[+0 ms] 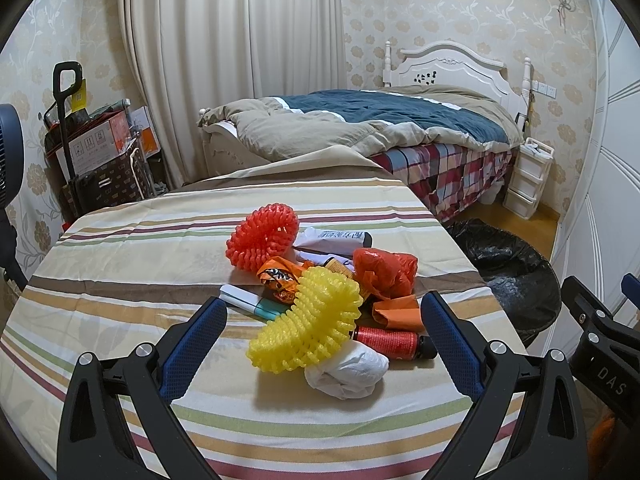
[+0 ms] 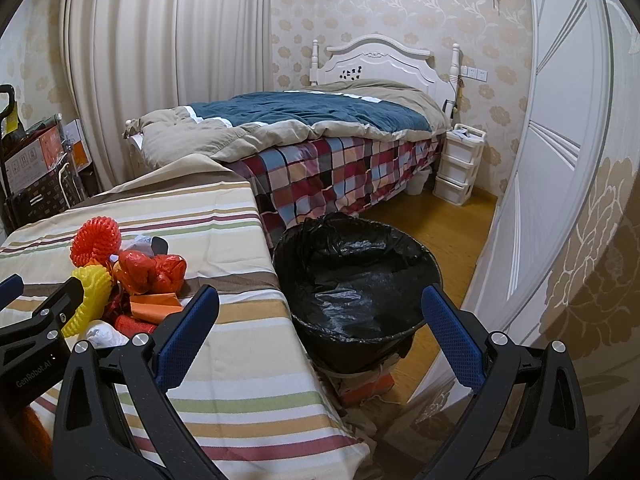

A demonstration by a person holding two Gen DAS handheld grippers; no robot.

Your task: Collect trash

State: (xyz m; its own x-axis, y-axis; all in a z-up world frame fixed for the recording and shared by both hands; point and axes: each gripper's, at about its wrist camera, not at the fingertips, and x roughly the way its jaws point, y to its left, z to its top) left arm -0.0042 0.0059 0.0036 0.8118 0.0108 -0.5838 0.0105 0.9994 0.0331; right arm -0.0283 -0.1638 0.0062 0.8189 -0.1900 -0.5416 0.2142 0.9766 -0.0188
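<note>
Floral wallpaper, a long cream curtain and a bed with a white headboard fill the back of the room, and a striped cloth covers the surface in front. On that surface lies a heap of trash: a red foam net, a yellow foam net, a crumpled red plastic bag, an orange wrapper, a red tube with a black cap, a white crumpled bag and a white-and-teal pen-like stick. The yellow net hides most of a patterned orange wrapper and the near end of the red tube. A white tube behind the heap carries blue characters too small to read.

A bin lined with a black bag stands on the floor just beside the surface's right edge; its base is hidden, and the left wrist view cuts it off behind the other tool.

The left gripper hangs over the near side of the heap, its 2 blue-padded fingers wide apart with the yellow net between them, touching nothing. The right gripper is likewise spread and empty, pointing toward the bin. Its body shows "DAS" in the left view; the left tool reads "GenRobot.AI" in the right view. Boxes at far left bear print that cannot be made out.
</note>
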